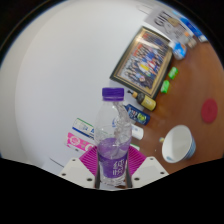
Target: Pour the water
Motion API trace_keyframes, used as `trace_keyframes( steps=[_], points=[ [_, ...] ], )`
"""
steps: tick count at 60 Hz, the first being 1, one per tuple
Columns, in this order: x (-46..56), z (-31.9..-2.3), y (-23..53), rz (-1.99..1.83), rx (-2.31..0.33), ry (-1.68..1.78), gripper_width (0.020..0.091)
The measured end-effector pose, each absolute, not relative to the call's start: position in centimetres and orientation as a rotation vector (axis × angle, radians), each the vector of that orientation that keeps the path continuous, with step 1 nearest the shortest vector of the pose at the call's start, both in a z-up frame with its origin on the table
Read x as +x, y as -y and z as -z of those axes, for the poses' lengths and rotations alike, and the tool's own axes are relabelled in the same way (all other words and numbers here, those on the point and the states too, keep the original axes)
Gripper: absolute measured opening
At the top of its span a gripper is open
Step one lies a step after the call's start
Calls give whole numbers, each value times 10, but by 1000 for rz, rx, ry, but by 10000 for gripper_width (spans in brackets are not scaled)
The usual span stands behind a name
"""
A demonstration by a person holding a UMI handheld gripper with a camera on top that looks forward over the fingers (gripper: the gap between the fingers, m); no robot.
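Item one, bottle [112,135]: clear plastic, purple cap on, tilted a little, purple tint showing through its lower half. It stands between the fingers of my tongs [112,172], its base low between the two pads [88,166]. Both fingers look pressed to its sides, so I take the tongs as clamped on the bottle. Whether it is lifted clear of the worktop [190,85] or resting on it, I cannot tell.

Item two, cup [178,145]: white, open mouth, standing on the worktop just beside the bottle, well within reach. I judge this to be the vessel for the water.

Item three, small bottles [140,108]: a few with yellow and green caps, lying or standing beyond the bottle, near the frame.

Item four, frame [143,57]: a picture in a pale border, lying flat on the worktop, beyond the small bottles.

Item five, red disc [209,111]: flat on the wood, well apart from the cup.

Item six, pink-and-white packets [82,128]: just behind the bottle, at the worktop's near edge, details too small to read.

Step in hand, as I judge it: the grasp is made and the carry toward the cup is due. The cap appears to be on, which would have to come off before any water runs. Next move calls for bringing the neck over the cup's mouth, then tipping slowly so the stream lands inside.
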State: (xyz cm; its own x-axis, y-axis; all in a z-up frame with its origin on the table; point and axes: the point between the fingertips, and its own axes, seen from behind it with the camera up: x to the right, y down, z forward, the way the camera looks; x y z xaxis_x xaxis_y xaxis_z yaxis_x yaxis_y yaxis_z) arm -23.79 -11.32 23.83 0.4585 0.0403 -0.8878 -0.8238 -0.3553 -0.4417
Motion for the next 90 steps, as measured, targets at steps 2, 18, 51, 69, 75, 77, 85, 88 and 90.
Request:
trace_keyframes(
  steps=[2,18,51,69,75,77,85,88,90],
  points=[
    [-229,-247,113,-970,-1709,-592,357],
    [-126,-273,106,-318,-1743,-74,356],
    [9,-93,96,-103,-1909,122,356],
    [7,-93,108,-81,-1901,133,559],
    [5,-105,121,-83,-1924,115,869],
    [6,-110,127,-68,-1937,112,852],
    [9,-139,171,-11,-2004,48,858],
    [2,-154,192,-15,-2018,18,856],
    [-3,-164,207,-20,-2028,5,858]
  ],
)
